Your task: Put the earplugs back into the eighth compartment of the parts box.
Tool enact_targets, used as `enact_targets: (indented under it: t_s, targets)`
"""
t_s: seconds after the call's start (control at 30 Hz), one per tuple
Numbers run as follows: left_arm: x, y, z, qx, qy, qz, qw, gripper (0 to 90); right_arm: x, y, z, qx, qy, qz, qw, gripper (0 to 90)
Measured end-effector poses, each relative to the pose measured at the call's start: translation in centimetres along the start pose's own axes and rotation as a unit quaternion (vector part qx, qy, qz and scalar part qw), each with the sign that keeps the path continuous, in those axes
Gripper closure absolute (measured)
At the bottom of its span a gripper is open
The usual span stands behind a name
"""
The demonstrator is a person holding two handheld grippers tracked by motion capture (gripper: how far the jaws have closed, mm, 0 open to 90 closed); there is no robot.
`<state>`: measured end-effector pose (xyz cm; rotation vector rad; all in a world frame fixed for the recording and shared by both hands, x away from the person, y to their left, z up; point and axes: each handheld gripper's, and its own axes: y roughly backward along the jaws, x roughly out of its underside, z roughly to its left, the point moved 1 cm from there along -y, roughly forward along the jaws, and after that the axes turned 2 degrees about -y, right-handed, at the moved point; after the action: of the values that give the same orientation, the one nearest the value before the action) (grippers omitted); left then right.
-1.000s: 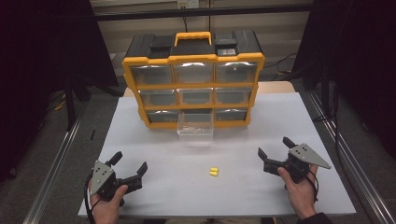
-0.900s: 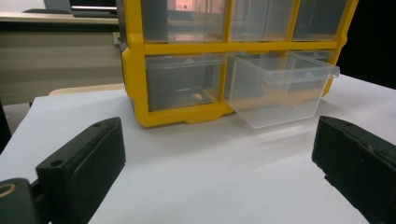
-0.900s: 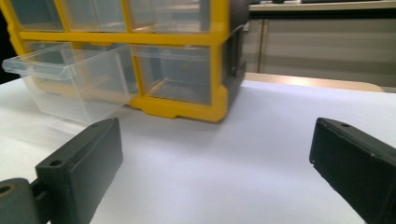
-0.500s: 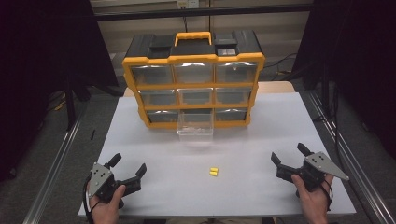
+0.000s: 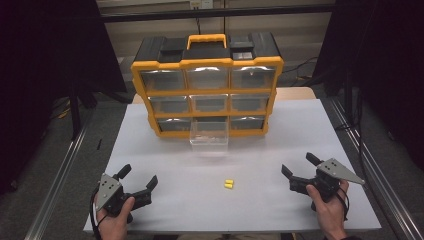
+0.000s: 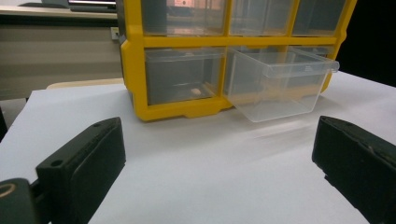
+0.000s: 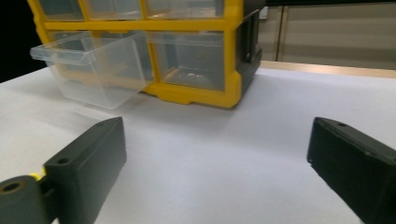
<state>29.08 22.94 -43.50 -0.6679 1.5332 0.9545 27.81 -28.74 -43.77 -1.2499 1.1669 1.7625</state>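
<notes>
Nearest the person, both grippers rest low over the white table (image 5: 300, 130), one at each front corner. The left gripper (image 5: 137, 178) sits at the near left with its jaws spread wide and nothing between them; the left gripper view shows bare white surface between the two black jaws. The right gripper (image 5: 299, 166) sits at the near right, its jaws likewise wide apart and empty, pointing inward and up the table.

Between the two, a little closer to the right gripper but well apart from both, lies a small yellow piece (image 5: 228, 184), seemingly two short yellow bits side by side, flat on the table. Neither gripper touches it.

Farther back, a clear plastic drawer (image 5: 209, 135) stands pulled out from the middle slot of the bottom row of the yellow organizer cabinet (image 5: 207, 85). In the left gripper view the drawer (image 6: 275, 81) tips forward and down, its front lip hanging over the table, and it looks empty. The other drawers appear pushed in; the bottom left one holds a small pale item, too small to name.

By my reading, the work is at its start: the drawer is open and waiting, the yellow piece not yet picked up. The next move likely calls for one gripper, probably the right, to travel to the yellow piece, lower its jaws around it and close gently, since the piece is small and low-lying. It would then be carried to the open drawer.
</notes>
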Motion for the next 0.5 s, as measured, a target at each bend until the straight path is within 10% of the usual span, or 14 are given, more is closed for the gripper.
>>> enact_targets:
  t_s: [0.5]
  targets:
    - [-0.1,-0.1,-0.1,0.002,0.000,-0.007,1.0000,2.4,0.2,-2.0,2.5,-0.112,0.032,0.055,0.9917,5.0]
